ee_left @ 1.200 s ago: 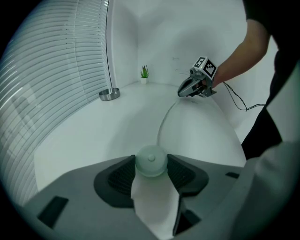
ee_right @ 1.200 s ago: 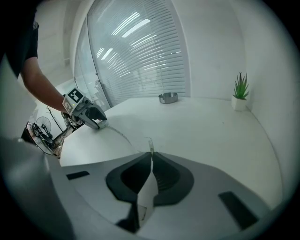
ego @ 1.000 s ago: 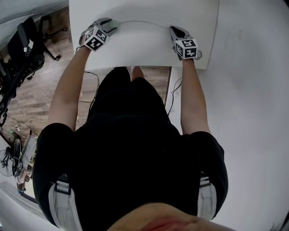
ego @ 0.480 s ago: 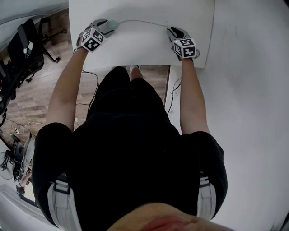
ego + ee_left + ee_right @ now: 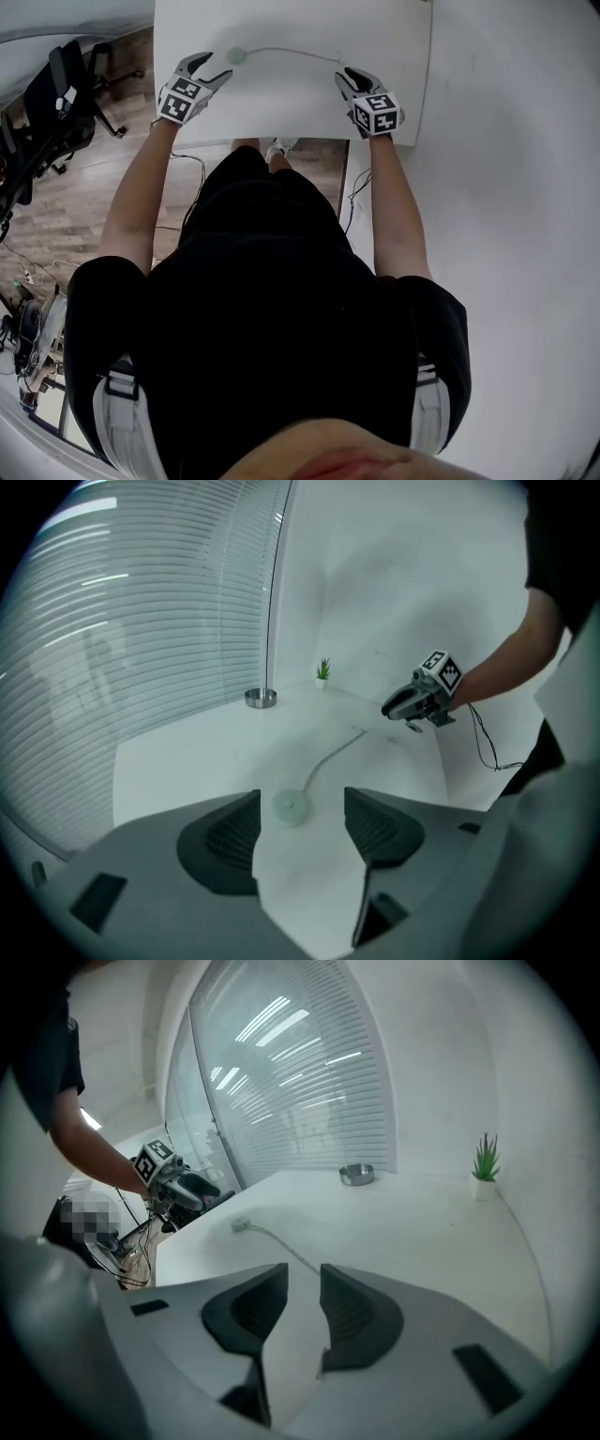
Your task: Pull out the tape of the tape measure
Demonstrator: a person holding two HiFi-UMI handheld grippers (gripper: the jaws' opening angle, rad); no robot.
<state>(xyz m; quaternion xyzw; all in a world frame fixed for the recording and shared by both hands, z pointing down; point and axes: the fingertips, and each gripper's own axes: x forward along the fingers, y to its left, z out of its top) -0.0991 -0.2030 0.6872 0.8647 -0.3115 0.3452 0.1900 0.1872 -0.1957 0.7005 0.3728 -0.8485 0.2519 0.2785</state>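
- White table [image 5: 291, 103] in a white-walled room, with blinds [image 5: 141, 649] along one side. A small green plant [image 5: 323, 670] and a round metal dish [image 5: 261, 697] sit at the far edge. Wooden floor [image 5: 84, 206] and an office chair [image 5: 56, 103] are off to the person's left.
- The tape measure [image 5: 236, 55] is a little round pale-green case lying flat on the table, near the far edge on the left side.
- Its tape [image 5: 291, 52] is already out and lies on the tabletop in a shallow curve from the case across to the right gripper.
- Left gripper [image 5: 216, 66]: the jaws are spread wide and have just been opening. The case shows through the gap just ahead of the tips, but the pads aren't touching it, so it's holding nothing.
- Right gripper [image 5: 347, 77]: the jaws are only a little apart and have also just been opening. In the right gripper view the gap shows bare table and nothing is pinched. The tape runs up to the tips and slips out of sight behind them, so its free end lies right beside that gripper.
- The two grippers are well apart, one at each end of the tape, and both are tilted down toward the table.
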